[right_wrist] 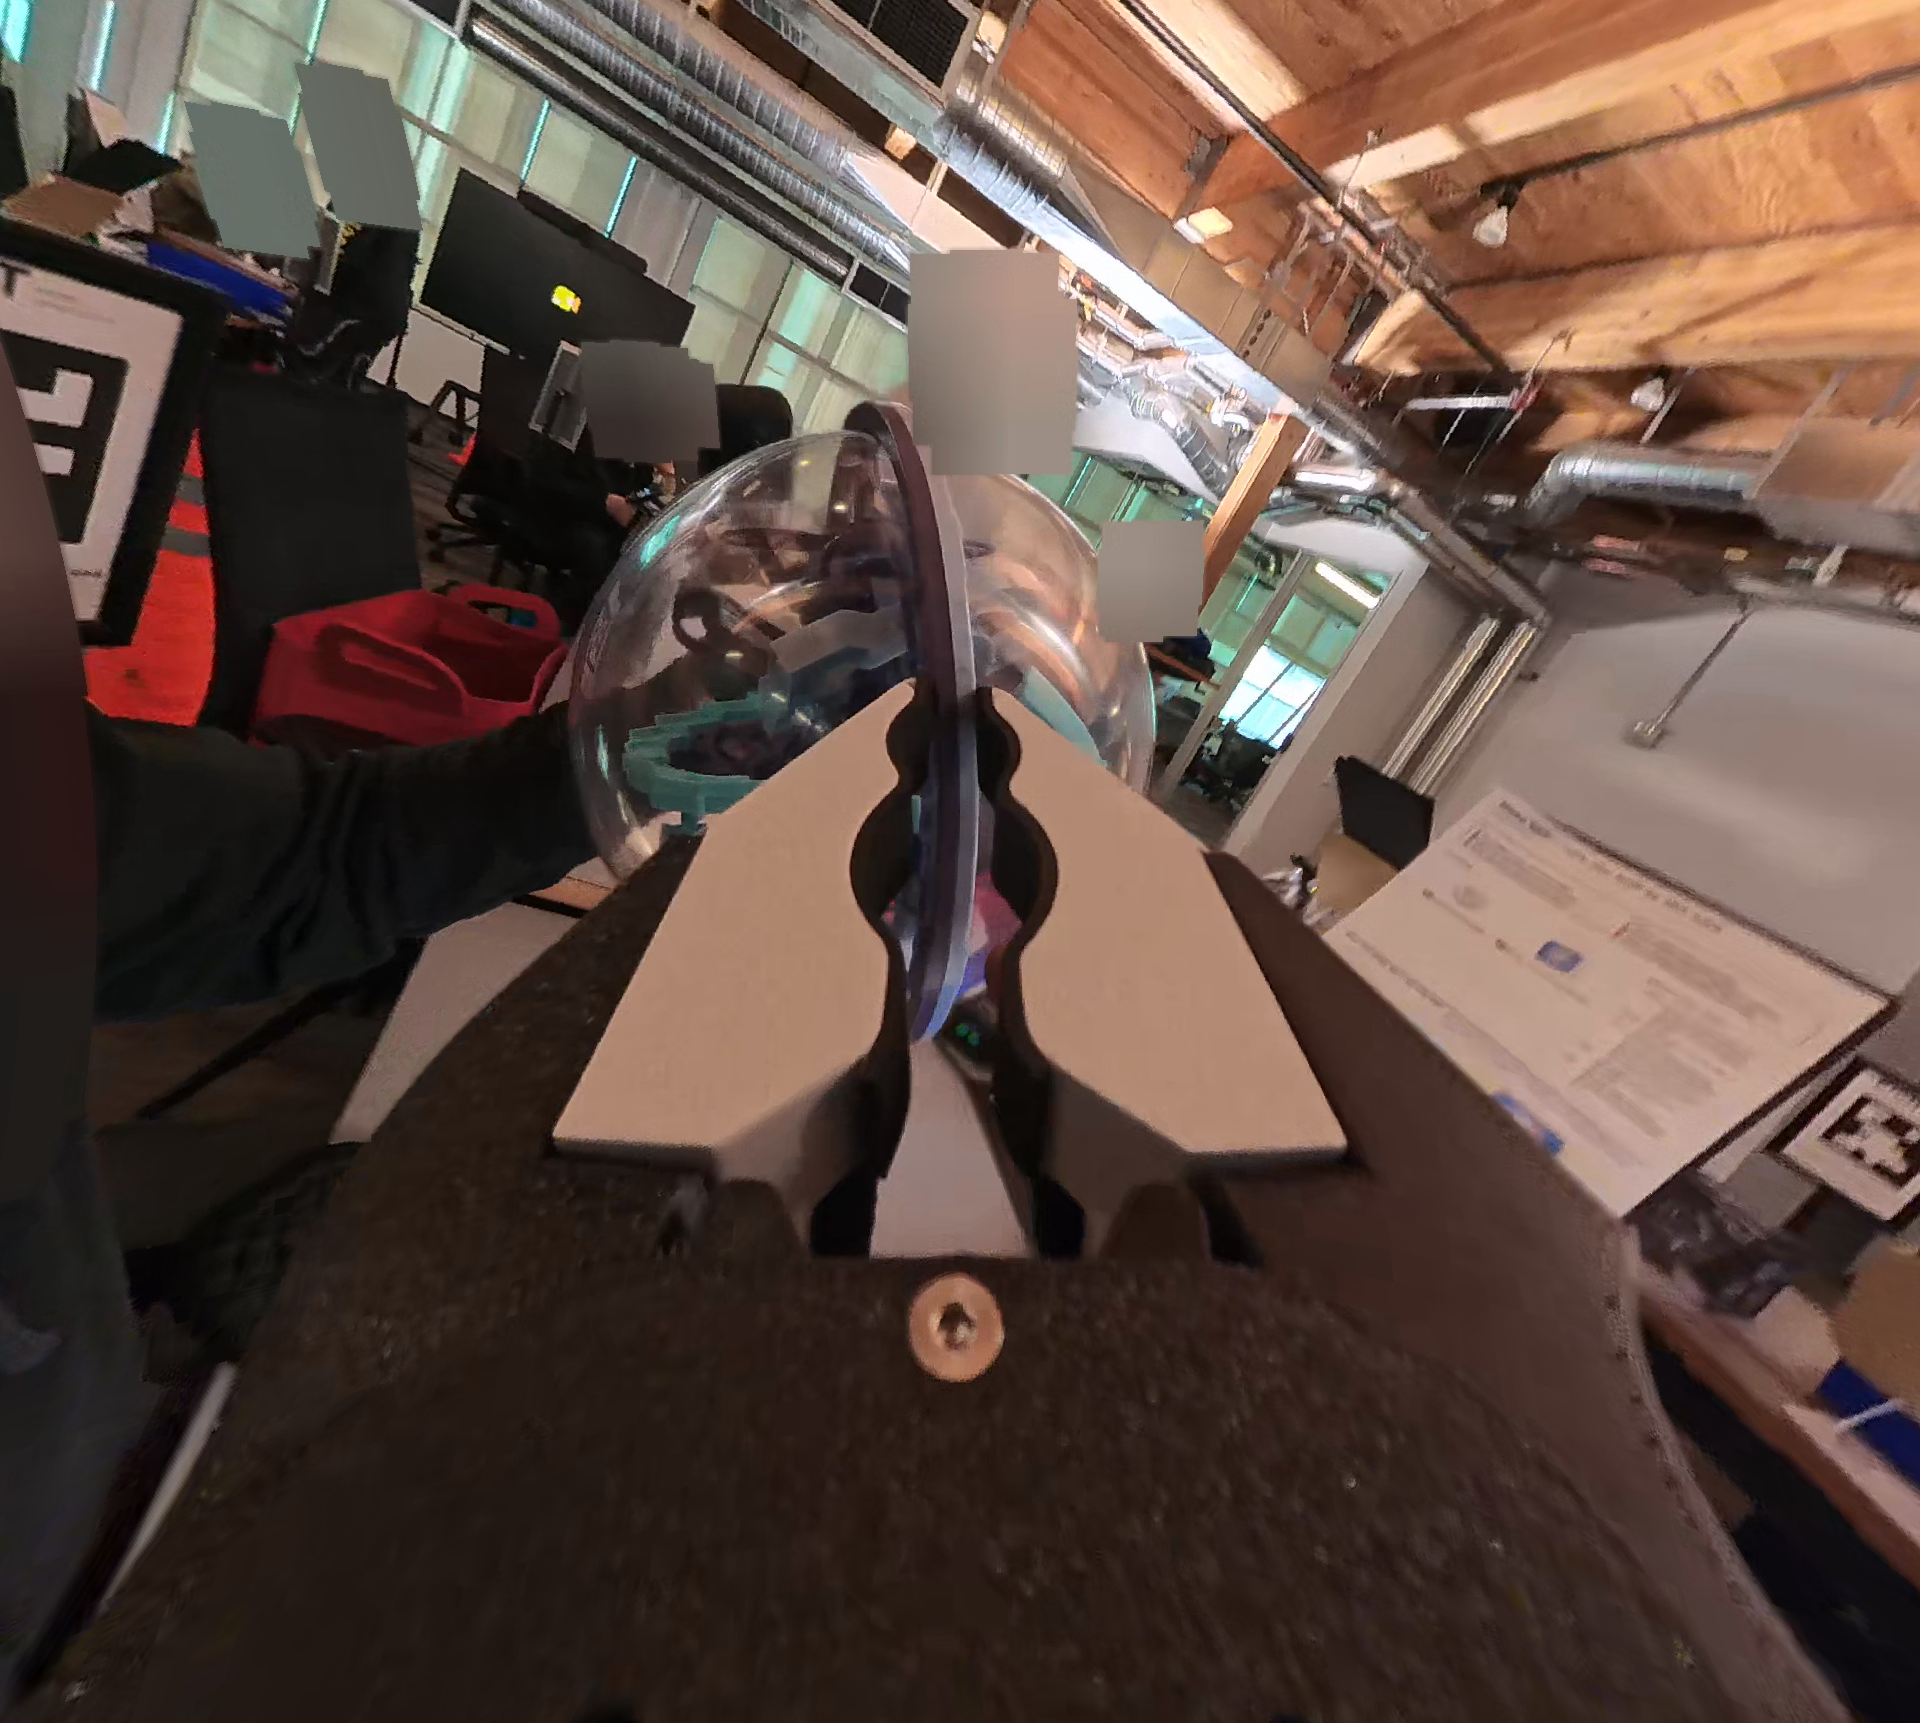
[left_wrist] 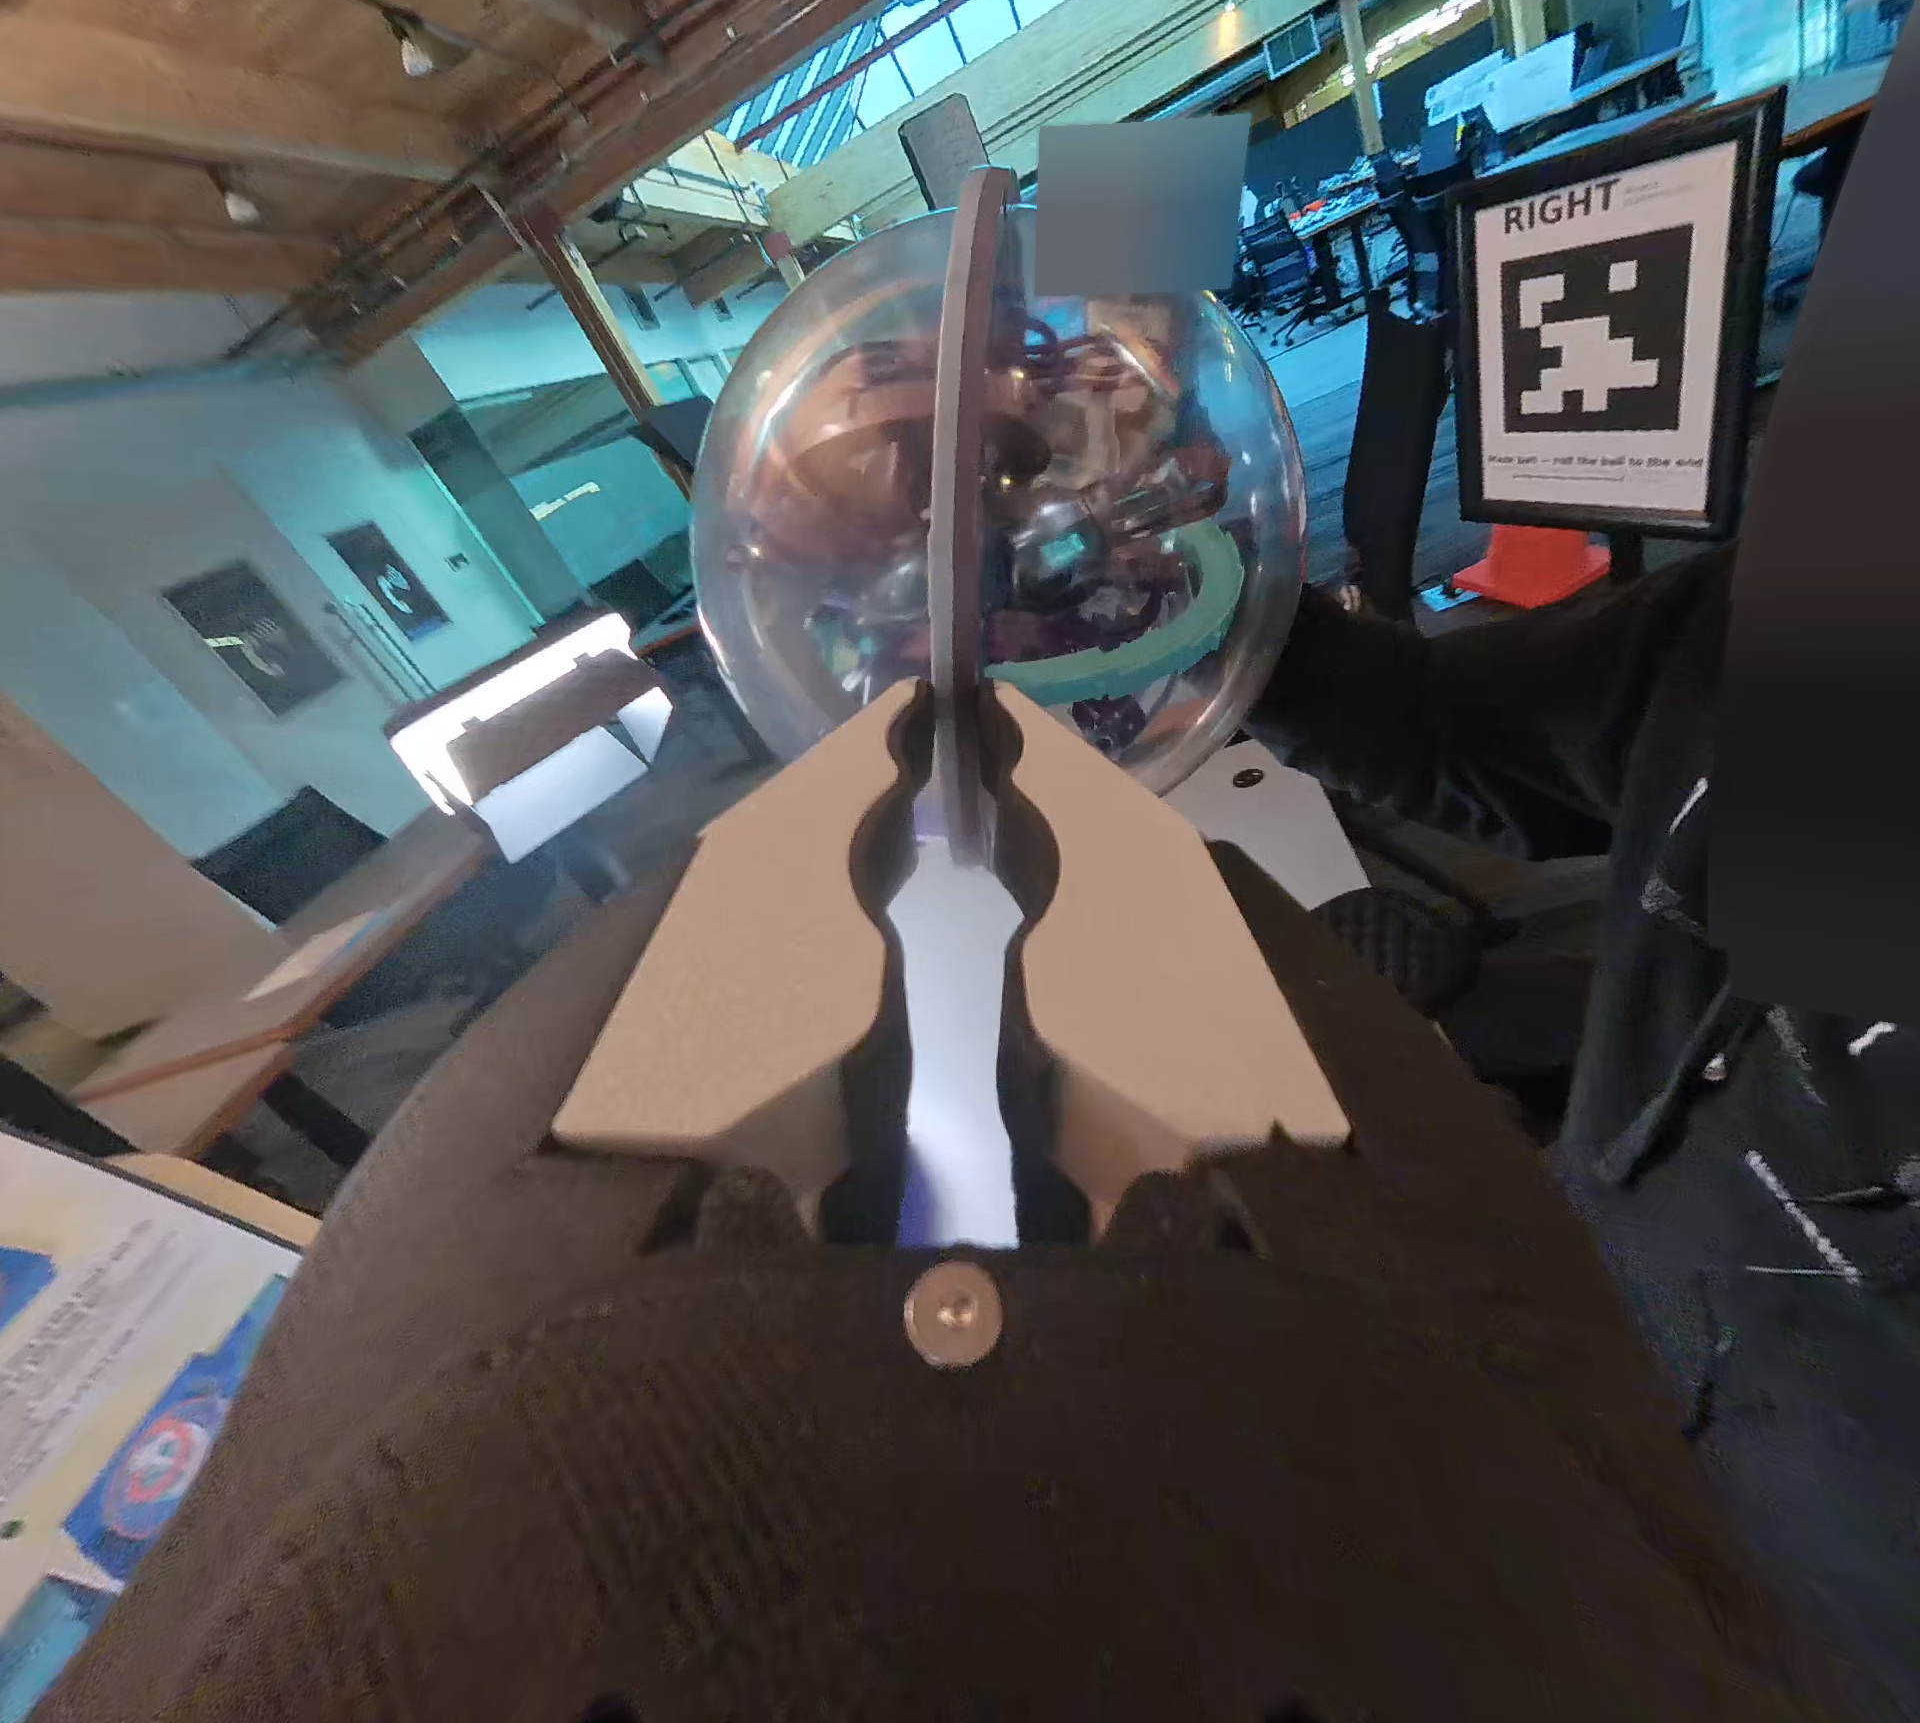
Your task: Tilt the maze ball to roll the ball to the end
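The maze ball (left_wrist: pixel 1091 530) is a clear sphere with a flat grey ring around its middle and coloured tracks inside, among them a teal one. It is held up in the air, with the ceiling behind it. My left gripper (left_wrist: pixel 958 717) is shut on the ring's edge. The ball also shows in the right wrist view (right_wrist: pixel 748 634), where my right gripper (right_wrist: pixel 951 728) is shut on the ring from the other side. The right gripper's white tip (left_wrist: pixel 1268 800) shows under the ball in the left wrist view. I cannot pick out the small ball inside.
A framed marker sign (left_wrist: pixel 1605 343) stands right of the ball, with an orange cone (left_wrist: pixel 1527 567) behind it. A dark sleeve (right_wrist: pixel 312 842) reaches in from the left. A printed sheet (right_wrist: pixel 1621 977) lies on the table at right. Red bins (right_wrist: pixel 405 665) and office chairs stand behind.
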The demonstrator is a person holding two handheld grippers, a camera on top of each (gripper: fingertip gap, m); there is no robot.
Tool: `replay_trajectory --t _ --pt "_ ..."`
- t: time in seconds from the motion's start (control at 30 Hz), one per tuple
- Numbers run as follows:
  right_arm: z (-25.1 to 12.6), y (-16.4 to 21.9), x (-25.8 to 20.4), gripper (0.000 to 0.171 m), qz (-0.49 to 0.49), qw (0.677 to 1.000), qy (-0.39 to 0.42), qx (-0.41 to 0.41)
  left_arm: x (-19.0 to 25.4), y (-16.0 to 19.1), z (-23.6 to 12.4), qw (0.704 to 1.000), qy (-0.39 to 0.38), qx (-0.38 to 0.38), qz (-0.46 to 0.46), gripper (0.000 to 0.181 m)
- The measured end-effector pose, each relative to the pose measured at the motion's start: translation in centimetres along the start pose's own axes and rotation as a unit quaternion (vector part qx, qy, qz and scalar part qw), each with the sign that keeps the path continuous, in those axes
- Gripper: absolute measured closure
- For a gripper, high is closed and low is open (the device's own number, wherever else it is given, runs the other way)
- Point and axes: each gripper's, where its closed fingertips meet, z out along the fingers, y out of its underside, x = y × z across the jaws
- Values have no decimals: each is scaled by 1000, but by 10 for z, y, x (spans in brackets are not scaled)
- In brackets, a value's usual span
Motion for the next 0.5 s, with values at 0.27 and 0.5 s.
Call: replay_trajectory --t 0.27,0.5 --pt "-11 8 -3 166 -92 996 8 -3 12 15 7 994 -44 -9 101 175" --pt "-23 97 40 168 128 990 48 -29 6 33 19 996 -56 -59 27 175"
